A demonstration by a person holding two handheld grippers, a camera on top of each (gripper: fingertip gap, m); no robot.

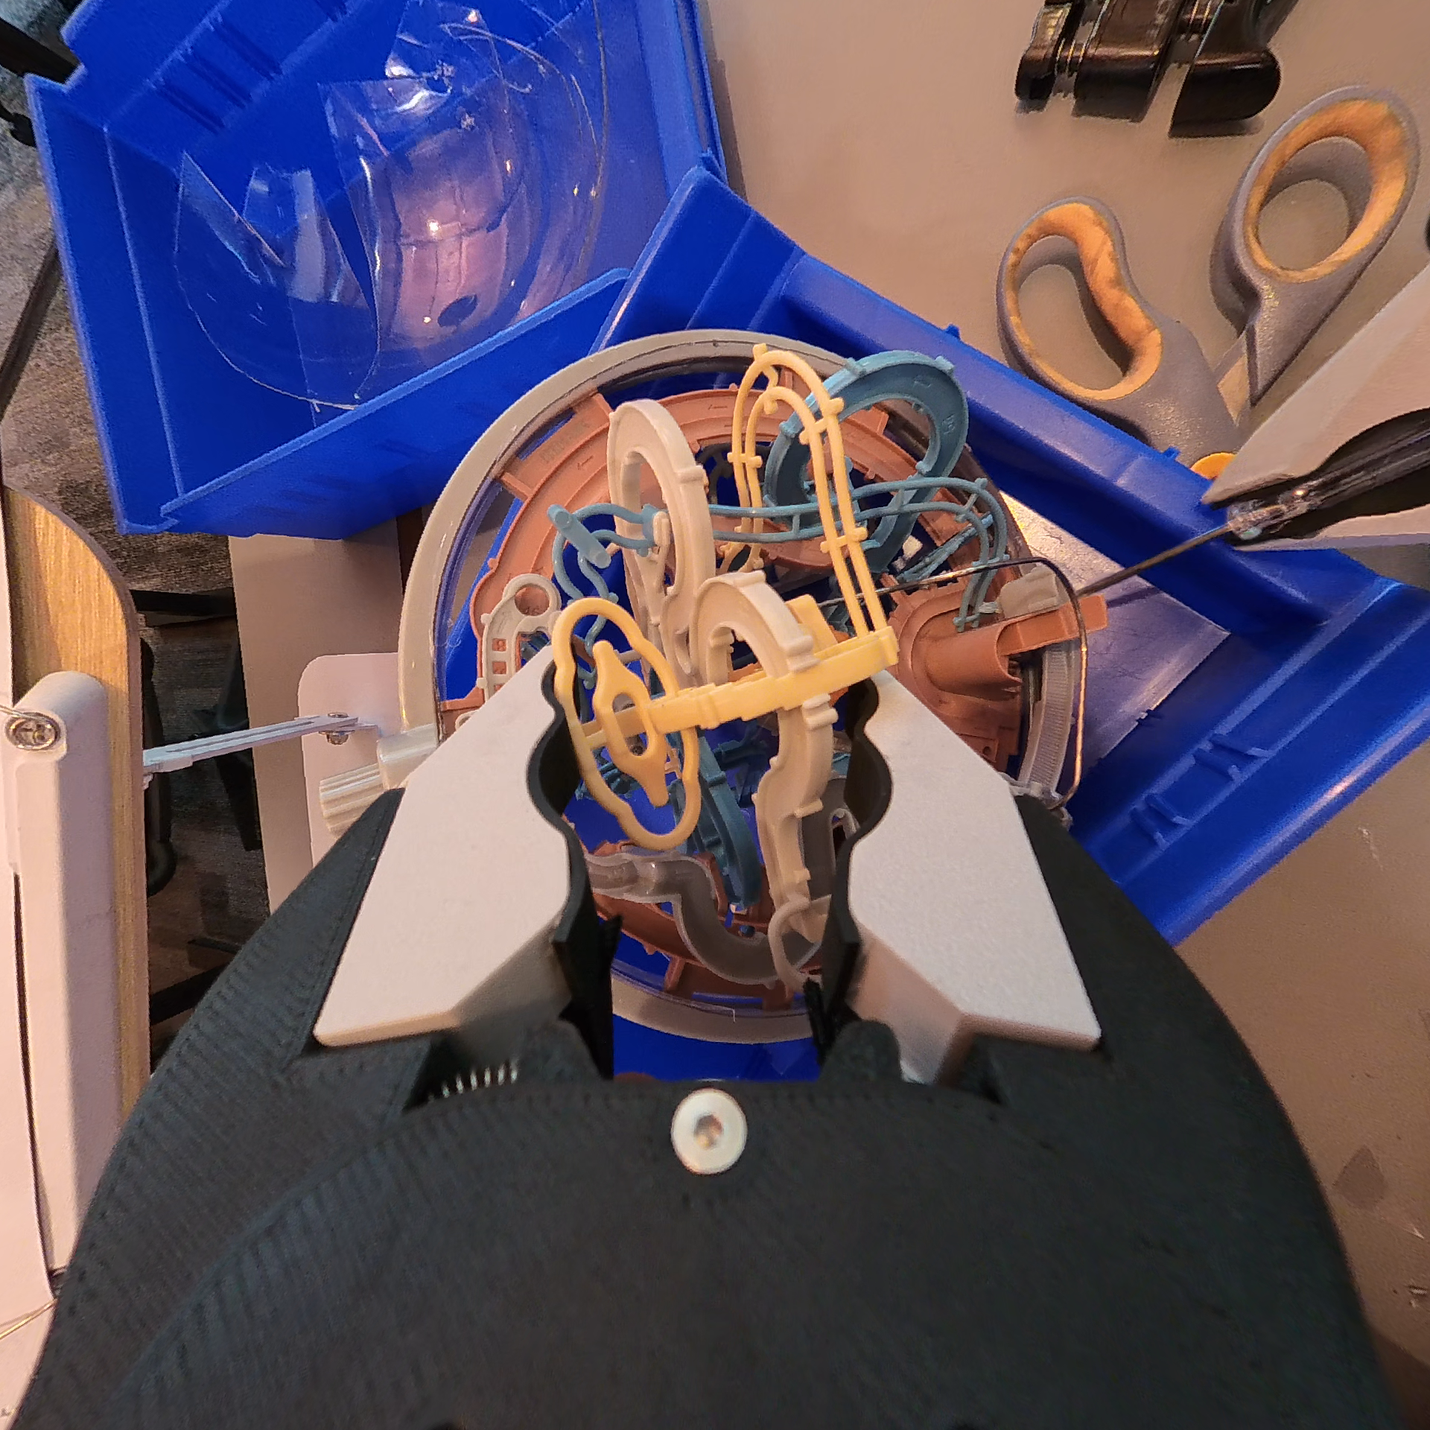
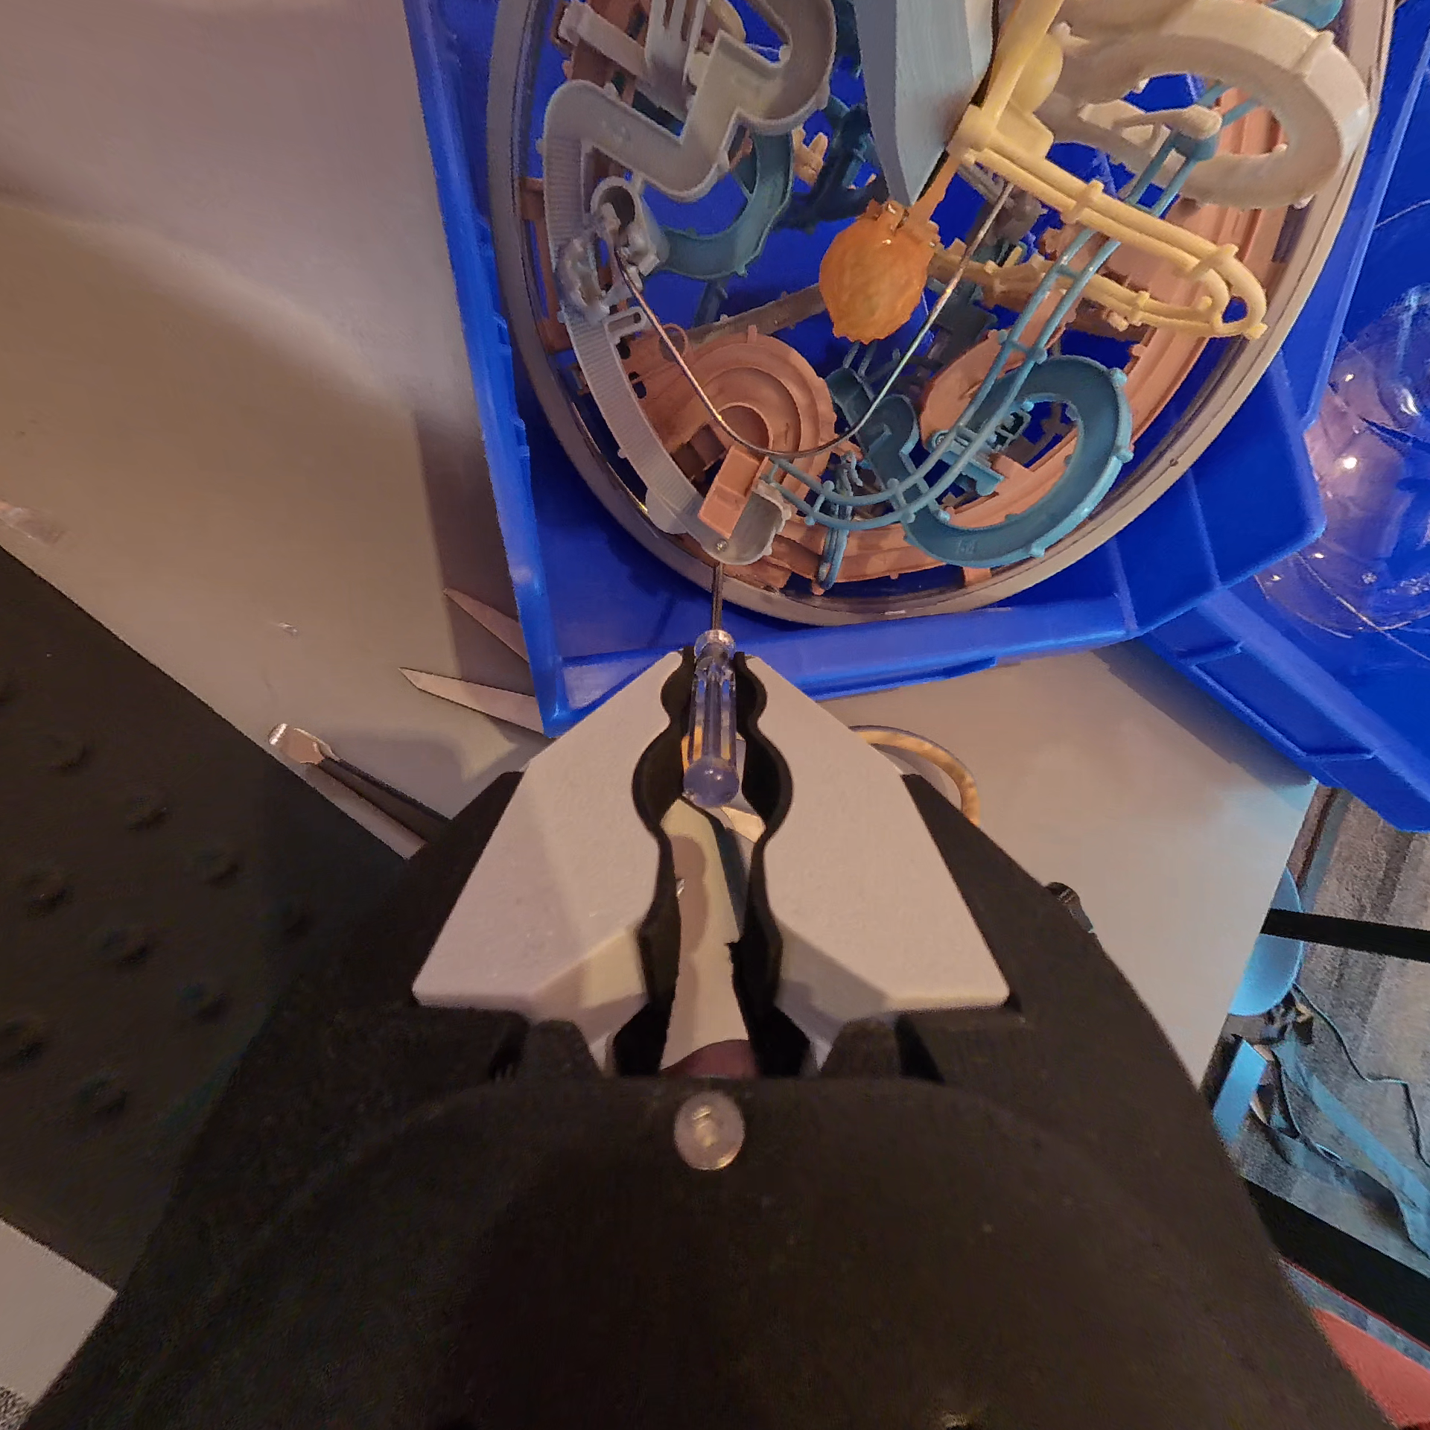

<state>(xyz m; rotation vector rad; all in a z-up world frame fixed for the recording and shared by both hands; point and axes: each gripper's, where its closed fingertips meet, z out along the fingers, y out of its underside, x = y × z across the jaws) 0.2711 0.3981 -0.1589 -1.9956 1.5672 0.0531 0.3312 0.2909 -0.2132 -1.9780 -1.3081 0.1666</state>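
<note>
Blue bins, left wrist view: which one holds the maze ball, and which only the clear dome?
The near right blue bin holds the maze ball; the far left blue bin holds only the clear dome.

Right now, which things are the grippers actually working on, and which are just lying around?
In use:
- left gripper, around the maze ball's yellow track
- right gripper, shut on a small clear-handled screwdriver
- maze ball, in a blue bin; the screwdriver tip meets its grey bracket

Lying about:
- scissors
- clear dome in the second bin
- black tool
</note>
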